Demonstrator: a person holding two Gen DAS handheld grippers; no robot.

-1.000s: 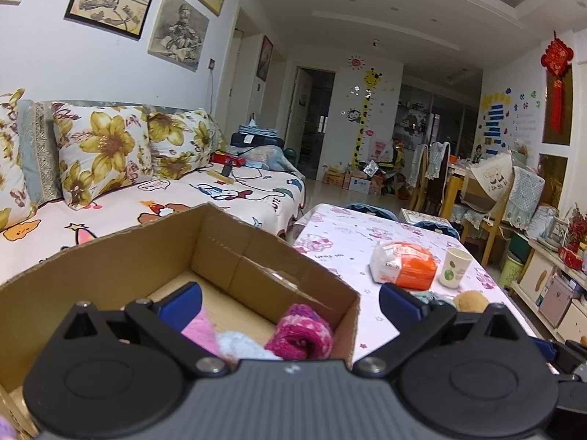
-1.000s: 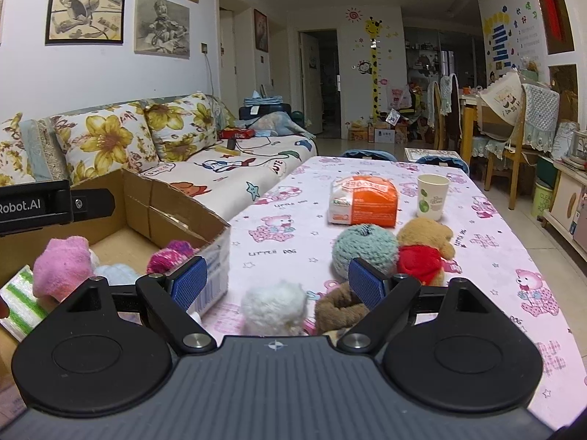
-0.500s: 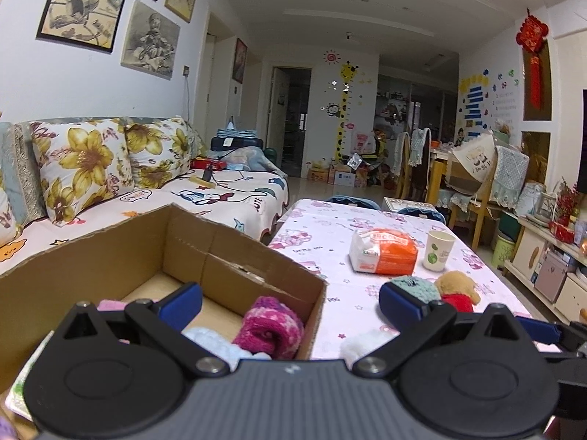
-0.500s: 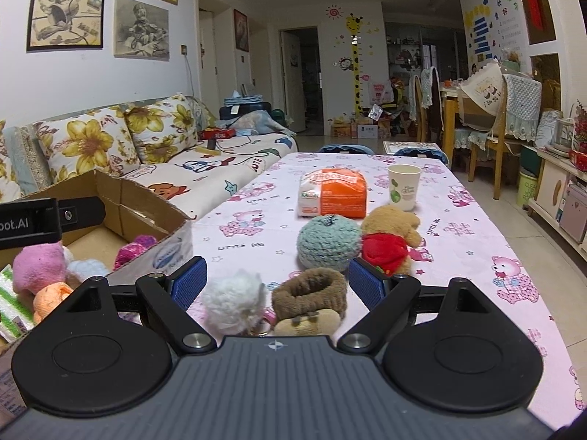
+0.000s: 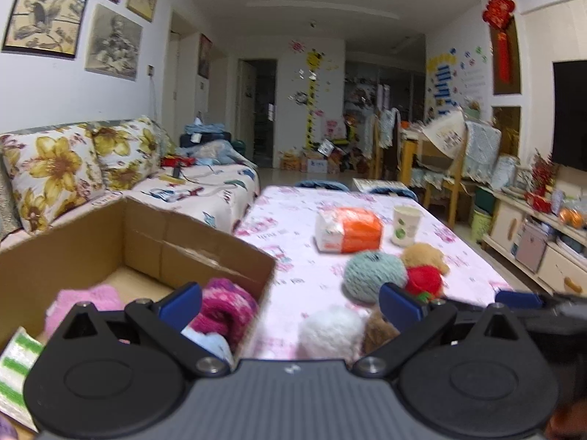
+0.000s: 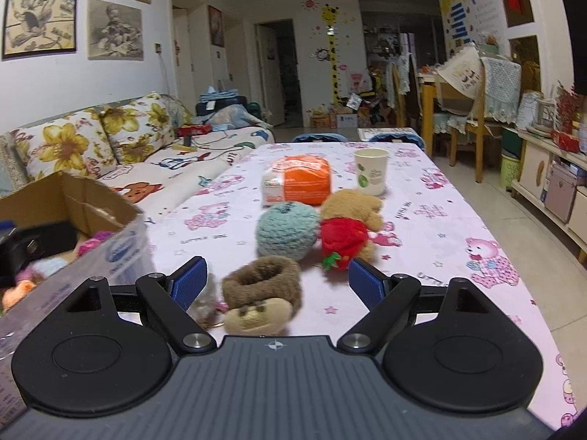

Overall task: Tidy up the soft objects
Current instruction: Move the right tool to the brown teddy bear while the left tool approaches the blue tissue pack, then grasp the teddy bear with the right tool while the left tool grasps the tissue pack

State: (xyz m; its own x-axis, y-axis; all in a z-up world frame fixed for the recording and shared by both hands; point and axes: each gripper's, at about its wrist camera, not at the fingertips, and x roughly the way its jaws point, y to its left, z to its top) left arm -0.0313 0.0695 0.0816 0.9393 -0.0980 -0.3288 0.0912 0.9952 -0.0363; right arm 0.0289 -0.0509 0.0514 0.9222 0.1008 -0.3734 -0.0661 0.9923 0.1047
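Home living room, floral-cushioned sofa (image 6: pixel 121 154), framed pictures (image 6: pixel 113 29) on wall, giraffe height chart (image 6: pixel 332 51), dining chairs (image 6: pixel 473 110)

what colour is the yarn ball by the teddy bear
Pale teal yarn ball, clearest in the right wrist view.

4 plush toys (image 6: pixel 287 233), 1 box (image 5: pixel 154 234), 1 cup (image 6: pixel 371 171)

Readable lettering scarce. On the pink tablecloth (image 6: pixel 433 220), small printed captions beside the cartoon bears, roughly "LITTLE DOG", clearest at 9 o'clock from the teal ball. On the cardboard box (image 6: pixel 121 253), a blue oval logo on its near outer wall, wording blurred. On the orange packet (image 6: pixel 301 183), white print too small to make out. Nothing else legible.
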